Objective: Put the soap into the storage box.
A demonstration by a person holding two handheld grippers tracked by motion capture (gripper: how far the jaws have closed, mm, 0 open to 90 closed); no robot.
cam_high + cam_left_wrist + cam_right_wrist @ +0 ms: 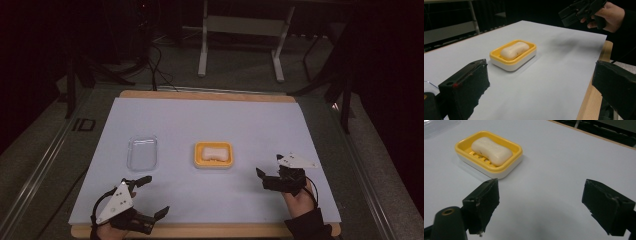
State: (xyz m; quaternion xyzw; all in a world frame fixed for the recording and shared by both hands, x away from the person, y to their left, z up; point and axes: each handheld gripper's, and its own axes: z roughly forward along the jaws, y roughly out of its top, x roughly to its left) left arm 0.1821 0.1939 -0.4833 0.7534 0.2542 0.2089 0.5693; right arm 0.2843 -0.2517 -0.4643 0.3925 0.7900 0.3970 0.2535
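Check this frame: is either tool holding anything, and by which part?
Nothing is held. The left tool and right tool are both open and empty, apart from the soap in its yellow dish.

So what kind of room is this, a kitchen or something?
More likely a lab or workshop set up for recording. A soap dish sits alone on a plain white sheet over a wooden table, with cables trailing across a dark floor behind.

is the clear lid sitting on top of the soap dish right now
No, the clear lid lies flat on the table by itself, apart from the yellow soap dish, whose bar of soap is uncovered.
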